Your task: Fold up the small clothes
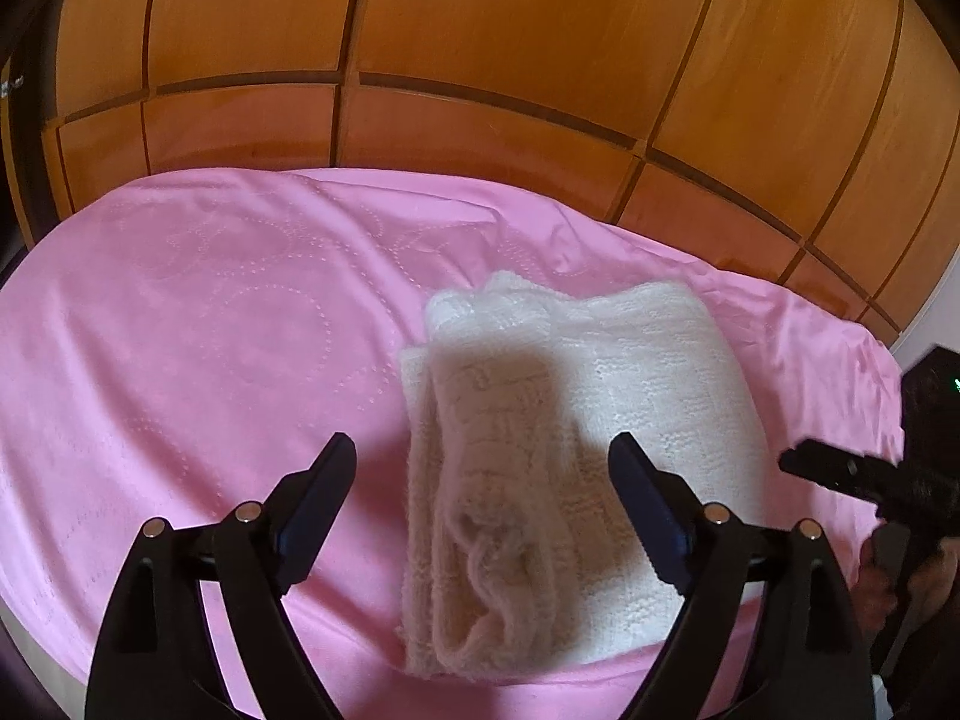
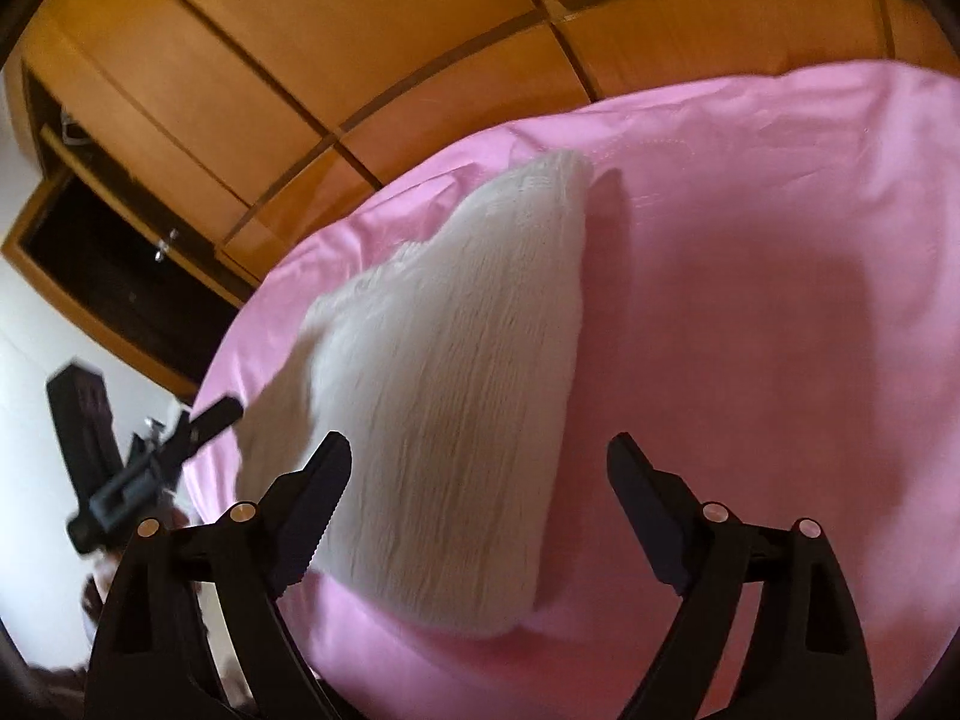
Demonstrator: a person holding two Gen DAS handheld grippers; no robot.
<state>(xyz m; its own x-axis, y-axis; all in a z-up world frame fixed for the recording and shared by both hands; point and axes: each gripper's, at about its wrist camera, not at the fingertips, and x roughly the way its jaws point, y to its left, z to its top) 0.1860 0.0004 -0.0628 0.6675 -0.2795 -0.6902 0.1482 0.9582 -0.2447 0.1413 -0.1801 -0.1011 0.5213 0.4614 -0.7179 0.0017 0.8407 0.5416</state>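
Note:
A cream knitted garment (image 1: 600,420) lies folded into a thick rectangle on the pink bed sheet (image 1: 210,330). A fuzzier rolled edge runs along its left side toward me. My left gripper (image 1: 483,468) hangs open just above its near left part, holding nothing. In the right wrist view the same garment (image 2: 444,396) lies flat on the sheet (image 2: 750,330). My right gripper (image 2: 480,468) is open and empty over its near right edge. The other gripper shows at each view's edge: the right one (image 1: 840,471), the left one (image 2: 180,438).
Orange-brown wooden wardrobe doors (image 1: 480,60) stand right behind the bed. In the right wrist view a wardrobe section (image 2: 108,264) stands open and dark at the left, beside a white wall. The sheet spreads wide to the left of the garment.

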